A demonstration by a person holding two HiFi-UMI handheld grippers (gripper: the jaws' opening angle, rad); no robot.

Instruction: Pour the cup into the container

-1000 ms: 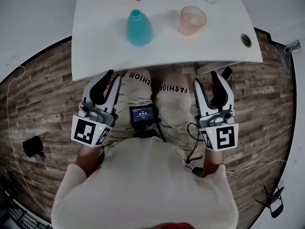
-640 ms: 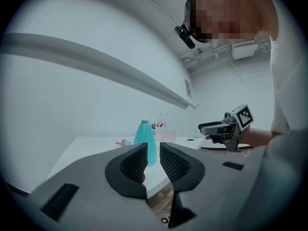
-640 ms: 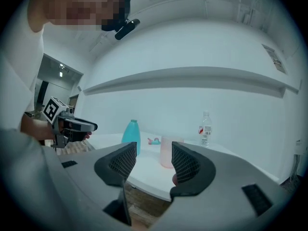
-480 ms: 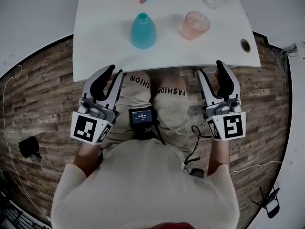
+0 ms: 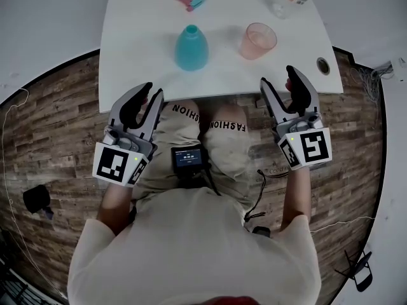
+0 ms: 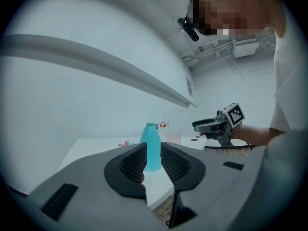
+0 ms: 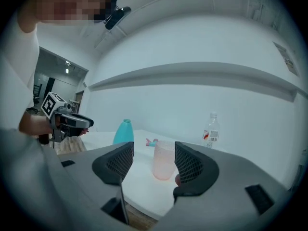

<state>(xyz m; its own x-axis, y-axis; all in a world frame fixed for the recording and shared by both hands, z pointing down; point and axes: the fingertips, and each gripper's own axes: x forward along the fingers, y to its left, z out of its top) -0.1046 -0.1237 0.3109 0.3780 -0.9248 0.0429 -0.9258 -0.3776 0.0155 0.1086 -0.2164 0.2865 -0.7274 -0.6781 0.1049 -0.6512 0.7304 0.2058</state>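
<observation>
Right gripper (image 5: 278,81), empty, has just been opening its jaws. It hovers short of the white surface's (image 5: 140,43) near edge, lined up with the translucent pink plastic cup (image 5: 257,40). That cup stands upright, right of the teal bottle-shaped container (image 5: 191,48). Left gripper (image 5: 151,91) hangs empty, jaws slightly apart. I'd call this the reach; next it must clear the edge and close around the cup. Bare room surrounds both.

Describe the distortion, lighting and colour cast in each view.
Head view: fisheye bows the table edges and the floor; light is even, with only faint shadows near the cup. Left gripper view: dark round vignette, bluish cast. Right gripper view: same vignette, and the wall ledge bows into an arc.
</observation>
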